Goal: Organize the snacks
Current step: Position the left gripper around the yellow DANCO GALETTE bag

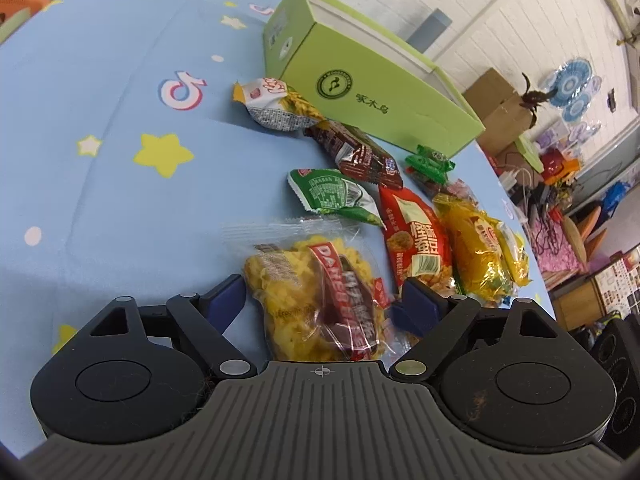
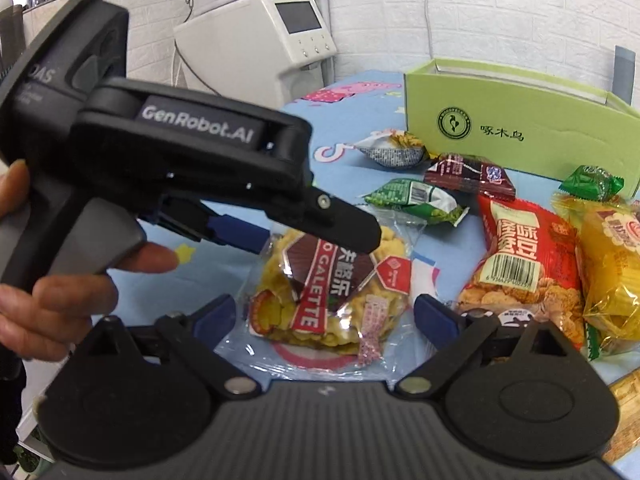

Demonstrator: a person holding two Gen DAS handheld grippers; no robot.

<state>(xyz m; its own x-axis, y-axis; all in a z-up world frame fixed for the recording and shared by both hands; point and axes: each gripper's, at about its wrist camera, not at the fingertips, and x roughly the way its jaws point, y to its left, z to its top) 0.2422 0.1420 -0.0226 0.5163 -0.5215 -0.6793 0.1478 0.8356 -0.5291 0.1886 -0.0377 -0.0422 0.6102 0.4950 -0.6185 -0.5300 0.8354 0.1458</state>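
A clear packet of yellow galettes with a dark red label (image 1: pixel 316 280) (image 2: pixel 332 292) lies on the blue cartoon tablecloth (image 1: pixel 100 160). My left gripper (image 1: pixel 320 294) straddles it, open, with its blue pads (image 1: pixel 226 300) just clear of the wrapper's sides. My right gripper (image 2: pixel 324 314) faces the same packet from another side, wide open, with the packet between its fingers and untouched. In the right wrist view the left gripper (image 2: pixel 300 238) reaches in from the left over the packet's far end. An open light green box (image 1: pixel 360 80) (image 2: pixel 520 132) stands behind the snacks.
Beyond the galettes lie a red packet (image 1: pixel 416 240) (image 2: pixel 520 256), a yellow one (image 1: pixel 480 248), a green one (image 1: pixel 336 196), a dark brown one (image 1: pixel 356 152), a white-yellow one (image 1: pixel 272 104) and a small green candy (image 1: pixel 430 160). A hand (image 2: pixel 60 300) holds the left gripper. A white machine (image 2: pixel 260 40) stands by the wall.
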